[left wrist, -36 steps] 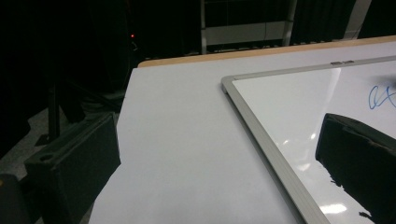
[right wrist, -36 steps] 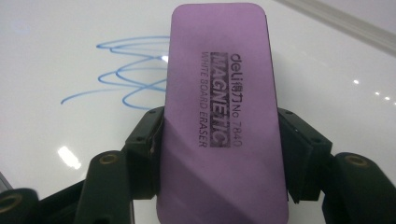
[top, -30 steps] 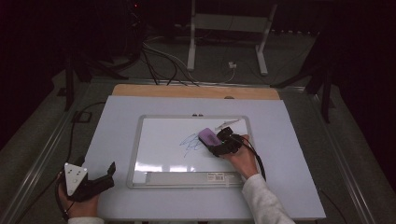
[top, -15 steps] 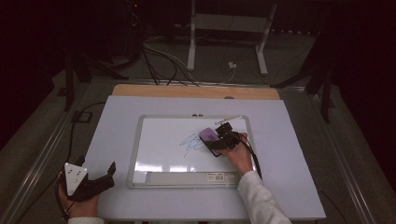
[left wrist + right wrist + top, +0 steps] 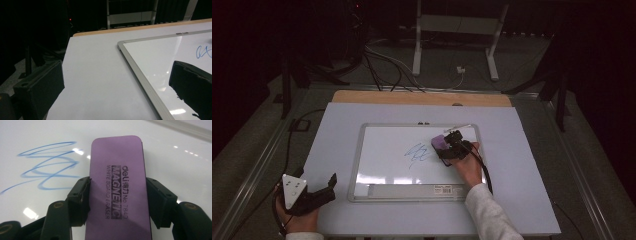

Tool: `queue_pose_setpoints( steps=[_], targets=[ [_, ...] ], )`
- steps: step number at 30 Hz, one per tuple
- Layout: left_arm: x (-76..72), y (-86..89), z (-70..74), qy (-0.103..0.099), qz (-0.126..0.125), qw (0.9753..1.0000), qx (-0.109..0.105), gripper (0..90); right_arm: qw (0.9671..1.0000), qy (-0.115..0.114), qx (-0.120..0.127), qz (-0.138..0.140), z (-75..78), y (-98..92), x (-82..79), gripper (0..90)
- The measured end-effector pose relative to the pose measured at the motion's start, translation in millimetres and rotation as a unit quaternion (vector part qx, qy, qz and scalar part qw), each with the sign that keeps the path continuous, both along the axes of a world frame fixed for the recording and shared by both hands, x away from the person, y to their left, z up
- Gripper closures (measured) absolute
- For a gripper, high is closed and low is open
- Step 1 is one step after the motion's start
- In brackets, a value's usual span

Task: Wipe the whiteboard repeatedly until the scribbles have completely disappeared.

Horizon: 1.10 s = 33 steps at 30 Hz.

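The eraser (image 5: 117, 187) is a flat, rounded-corner rectangular block with a purple top face. Black print on that face reads "deli", "MAGNETIC", "WHITE BOARD ERASER" and "No 7840"; the print is partly worn. A darker layer shows along its right edge.

The right gripper (image 5: 117, 202) is clamped on the eraser, one black jaw pressed against each long side. In the high view the eraser (image 5: 439, 143) sits on the whiteboard (image 5: 382, 155), in its upper right area, just beside the blue scribble (image 5: 416, 154) and to its right. In the right gripper view the scribble (image 5: 47, 165) lies left of the eraser, not covered by it.

The whiteboard has a silver frame and lies flat on the white counter (image 5: 522, 165).

The left gripper (image 5: 319, 192) rests at the counter's near left corner, well apart from the eraser, with its jaws apart and nothing between them.
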<state>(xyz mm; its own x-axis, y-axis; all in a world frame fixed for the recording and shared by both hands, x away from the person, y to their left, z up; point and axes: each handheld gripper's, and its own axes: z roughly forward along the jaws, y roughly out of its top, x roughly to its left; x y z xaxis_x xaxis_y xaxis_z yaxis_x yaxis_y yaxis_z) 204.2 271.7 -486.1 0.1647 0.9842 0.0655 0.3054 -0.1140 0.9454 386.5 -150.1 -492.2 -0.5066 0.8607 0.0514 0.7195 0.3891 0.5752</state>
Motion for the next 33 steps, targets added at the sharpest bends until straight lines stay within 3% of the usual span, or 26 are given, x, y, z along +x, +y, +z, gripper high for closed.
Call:
queue_pose_setpoints(
  steps=[3, 7, 8, 13, 16, 18, 19, 20, 23, 24, 25, 26, 33],
  targets=[
    [-0.3, 1.1, 0.1, -0.001, 0.001, 1.0000, -0.002, 0.6, 0.9997, 0.005, 0.007, 0.024, -0.3, 7.2, -5.9, 41.3],
    [-0.5, 1.5, -0.1, -0.001, 0.002, 1.0000, -0.002, 0.6, 0.9994, 0.017, 0.019, 0.024, -0.5, 5.6, -6.0, 41.3],
    [-0.6, 1.6, 0.0, -0.001, 0.002, 1.0000, -0.002, 0.6, 0.9992, 0.023, 0.027, 0.019, -0.9, 3.7, -5.0, 41.3],
    [-0.7, 2.3, 0.0, -0.001, 0.002, 1.0000, -0.004, 0.6, 0.9996, 0.012, 0.007, -0.026, 0.3, -6.7, 1.0, 41.3],
    [-0.5, 1.9, 0.0, -0.001, 0.002, 1.0000, -0.004, 0.6, 0.9988, 0.019, 0.023, -0.038, -0.9, -11.9, 2.9, 41.3],
    [0.3, 1.6, -0.6, 0.000, 0.002, 1.0000, -0.003, 0.6, 0.9993, 0.015, 0.014, -0.030, -0.2, -7.7, -0.3, 41.3],
    [0.4, 1.7, -0.6, 0.001, 0.000, 1.0000, -0.002, 0.6, 0.9998, 0.015, 0.012, -0.011, 0.0, -1.0, -5.9, 41.3],
    [0.3, 1.5, -0.4, 0.000, 0.000, 1.0000, -0.002, 0.6, 0.9998, 0.015, 0.012, -0.011, 0.0, -1.0, -5.9, 41.3],
    [0.3, 0.9, -0.3, 0.000, 0.000, 1.0000, -0.002, 0.6, 0.9992, 0.021, 0.023, 0.025, -0.7, 12.0, -17.0, 41.3],
    [0.4, 0.7, -0.4, 0.000, 0.000, 1.0000, -0.002, 0.6, 0.9982, 0.021, 0.025, 0.050, -1.0, 21.7, -24.9, 41.3],
    [0.4, 0.5, -0.4, 0.001, 0.000, 1.0000, -0.001, 0.6, 0.9982, 0.021, 0.025, 0.050, -1.0, 21.7, -24.9, 41.3],
    [0.4, 0.4, -0.4, 0.000, 0.000, 1.0000, -0.001, 0.6, 0.9968, 0.021, 0.025, 0.073, -1.0, 30.2, -31.4, 41.3],
    [0.2, 1.2, -0.4, 0.000, 0.001, 1.0000, -0.002, 0.6, 0.9919, 0.021, 0.023, 0.123, -0.6, 45.8, -39.3, 41.3]
  ],
)
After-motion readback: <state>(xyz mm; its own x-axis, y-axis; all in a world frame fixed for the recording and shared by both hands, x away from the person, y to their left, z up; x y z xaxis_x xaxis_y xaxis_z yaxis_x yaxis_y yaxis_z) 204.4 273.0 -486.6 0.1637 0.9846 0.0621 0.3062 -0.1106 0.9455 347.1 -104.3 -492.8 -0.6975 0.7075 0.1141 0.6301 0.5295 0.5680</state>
